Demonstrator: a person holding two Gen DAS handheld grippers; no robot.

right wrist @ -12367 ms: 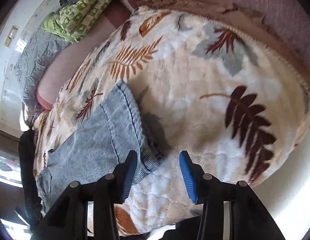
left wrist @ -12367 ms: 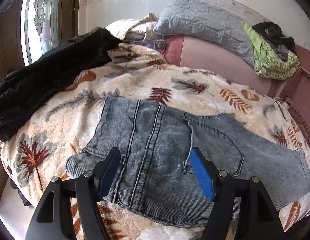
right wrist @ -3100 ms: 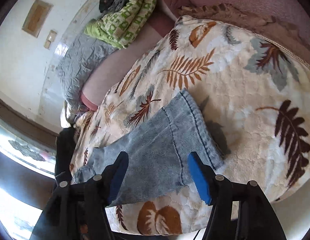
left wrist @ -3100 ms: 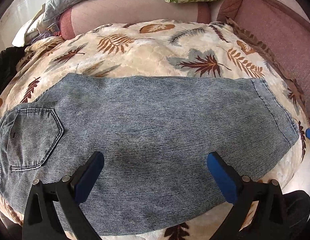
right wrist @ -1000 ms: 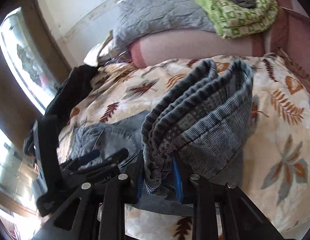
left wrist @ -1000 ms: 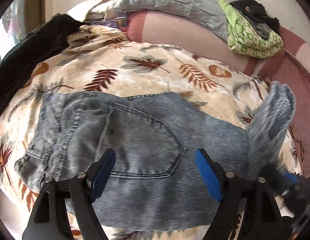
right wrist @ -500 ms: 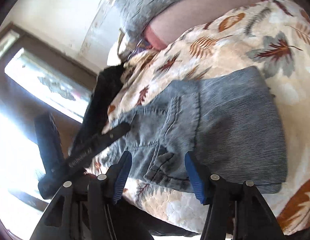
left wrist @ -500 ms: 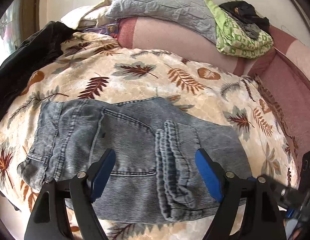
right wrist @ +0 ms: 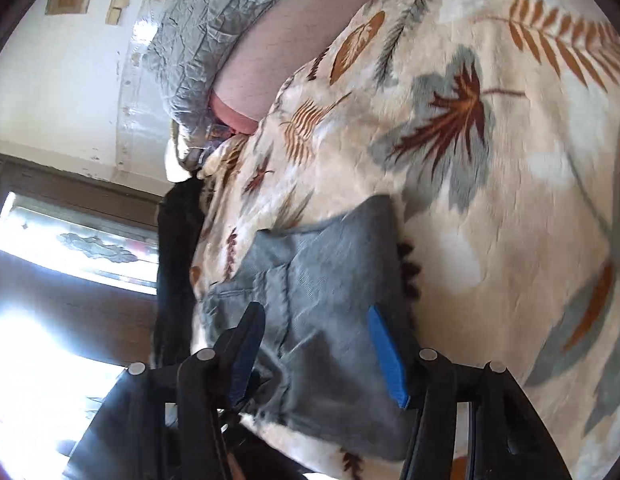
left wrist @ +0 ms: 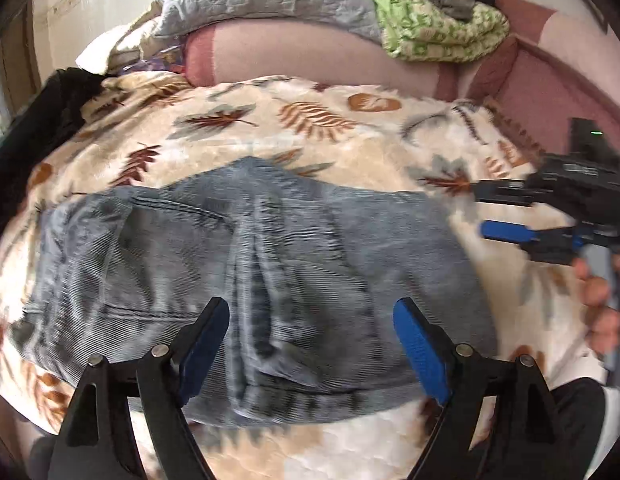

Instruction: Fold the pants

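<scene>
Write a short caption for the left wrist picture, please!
Open left gripper hovers over folded grey jeans on a leaf-print blanket, right gripper open alongside.

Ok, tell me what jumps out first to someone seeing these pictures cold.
The folded grey-blue jeans lie in the middle of a cream blanket printed with leaves. The left gripper hangs wide open just over them, and the right gripper sits open at the right side, off the cloth. At the back, a bright green bundle rests on the pink bolster.

Grey-blue denim pants (left wrist: 246, 280) lie folded, hem over seat, flat on bed.
</scene>
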